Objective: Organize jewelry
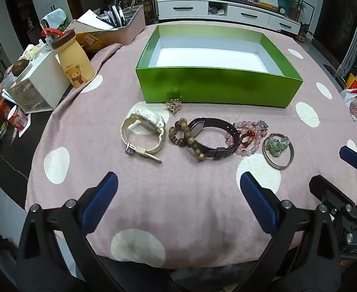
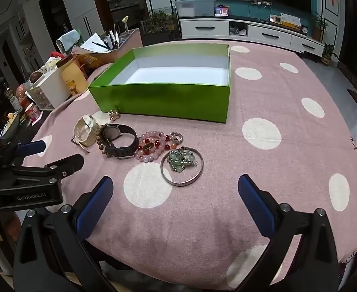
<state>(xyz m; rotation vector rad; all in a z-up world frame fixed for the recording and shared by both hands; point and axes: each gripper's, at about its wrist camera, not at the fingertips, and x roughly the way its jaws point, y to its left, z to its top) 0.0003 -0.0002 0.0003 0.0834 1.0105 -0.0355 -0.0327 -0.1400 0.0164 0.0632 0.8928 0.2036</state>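
Left wrist view: looks forward and down from the near edge of the surface (image 1: 178, 219), between the left tongs (image 1: 178, 185), facing the green box (image 1: 217, 87) squarely. Right wrist view: same near edge, set farther to the right, between the right tongs (image 2: 174, 185), so the box (image 2: 164, 97) lies left of centre. Both views stand near the surface and share the box, the row of jewelry (image 1: 198, 133) (image 2: 139, 143) and the TV cabinet (image 1: 227, 12) (image 2: 251, 31). Each view catches the other tongs at its side margin.
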